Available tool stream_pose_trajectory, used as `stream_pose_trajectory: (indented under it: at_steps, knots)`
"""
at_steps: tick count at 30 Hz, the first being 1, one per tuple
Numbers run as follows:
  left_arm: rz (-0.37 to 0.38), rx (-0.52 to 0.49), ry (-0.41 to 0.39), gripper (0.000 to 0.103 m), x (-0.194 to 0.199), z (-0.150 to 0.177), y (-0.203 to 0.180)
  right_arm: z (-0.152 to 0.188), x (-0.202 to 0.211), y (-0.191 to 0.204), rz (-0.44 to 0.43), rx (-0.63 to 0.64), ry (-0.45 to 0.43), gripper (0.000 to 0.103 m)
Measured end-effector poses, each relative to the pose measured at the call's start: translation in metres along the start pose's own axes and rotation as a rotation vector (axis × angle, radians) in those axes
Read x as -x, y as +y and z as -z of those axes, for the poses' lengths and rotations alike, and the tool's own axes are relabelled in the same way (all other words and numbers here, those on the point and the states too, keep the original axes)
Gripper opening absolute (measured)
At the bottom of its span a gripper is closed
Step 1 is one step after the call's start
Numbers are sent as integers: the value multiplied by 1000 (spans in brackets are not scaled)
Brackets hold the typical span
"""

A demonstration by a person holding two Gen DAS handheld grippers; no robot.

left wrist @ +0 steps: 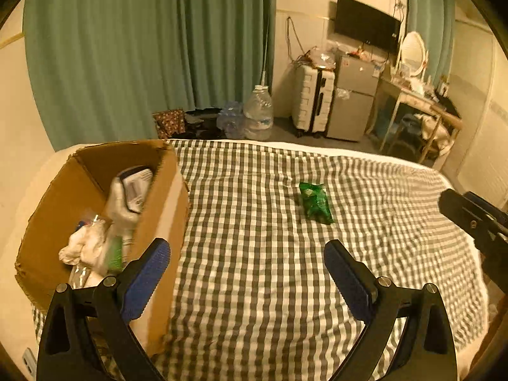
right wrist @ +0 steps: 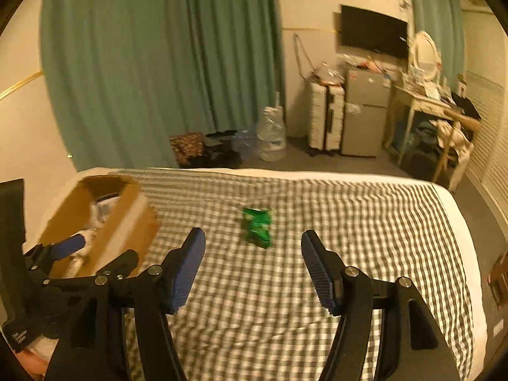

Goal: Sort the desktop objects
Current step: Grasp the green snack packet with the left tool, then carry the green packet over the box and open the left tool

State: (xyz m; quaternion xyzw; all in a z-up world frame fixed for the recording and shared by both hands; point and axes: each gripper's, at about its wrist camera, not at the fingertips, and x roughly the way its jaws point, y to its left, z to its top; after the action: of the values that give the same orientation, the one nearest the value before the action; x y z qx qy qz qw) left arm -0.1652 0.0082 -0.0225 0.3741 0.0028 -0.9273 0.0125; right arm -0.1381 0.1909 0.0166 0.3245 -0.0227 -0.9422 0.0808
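A green snack packet (left wrist: 315, 202) (right wrist: 257, 227) lies alone on the checked bedspread (left wrist: 254, 254) (right wrist: 349, 222). At the bed's left stands an open cardboard box (left wrist: 79, 171) (right wrist: 127, 219) holding a white bottle (left wrist: 127, 203), crumpled white stuff and other items. My left gripper (left wrist: 247, 254) is open and empty, its left finger over the box's near wall. My right gripper (right wrist: 253, 243) is open and empty, just short of the packet. In the left wrist view, part of the right gripper's black body shows at the right edge. The left gripper (right wrist: 92, 247) shows at the left of the right wrist view.
Beyond the bed hang green curtains (left wrist: 127, 47). On the floor stand large water bottles (left wrist: 258, 111), a white suitcase (left wrist: 312, 101), a small fridge (left wrist: 352, 101) and a cluttered dressing table (left wrist: 419, 95) with a mirror. A dark screen (left wrist: 365, 25) hangs on the wall.
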Motion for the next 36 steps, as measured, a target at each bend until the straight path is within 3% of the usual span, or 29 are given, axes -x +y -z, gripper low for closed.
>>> stream_pose_trajectory:
  at_steps: [10, 18, 19, 21, 22, 23, 24, 26, 29, 36]
  knots:
    - [17, -8, 108, 100, -112, -3, -72, 16, -84, -103, 64, -185, 85, 63]
    - [46, -5, 155, 100, -208, -15, -118, 26, -139, -153, 110, -232, 108, 63]
    - [49, -8, 161, 98, -219, -17, -121, 23, -144, -156, 110, -223, 102, 63]
    - [52, -27, 192, 74, -240, -18, -126, 16, -150, -158, 113, -206, 84, 63]
    - [55, -32, 210, 67, -249, -17, -127, 12, -153, -159, 115, -199, 77, 63]
    - [59, -35, 199, 63, -252, -17, -127, 9, -156, -159, 116, -193, 68, 63]
    - [69, -39, 162, 47, -249, -17, -126, 6, -159, -158, 114, -192, 64, 63]
    - [76, -71, 135, 44, -244, -16, -126, 3, -162, -157, 104, -190, 63, 63]
    - [123, -67, 155, 42, -232, -16, -119, 3, -164, -145, 114, -147, 88, 63]
    - [170, -34, 106, 42, -153, -18, -82, -5, -125, -109, 124, -125, 49, 63]
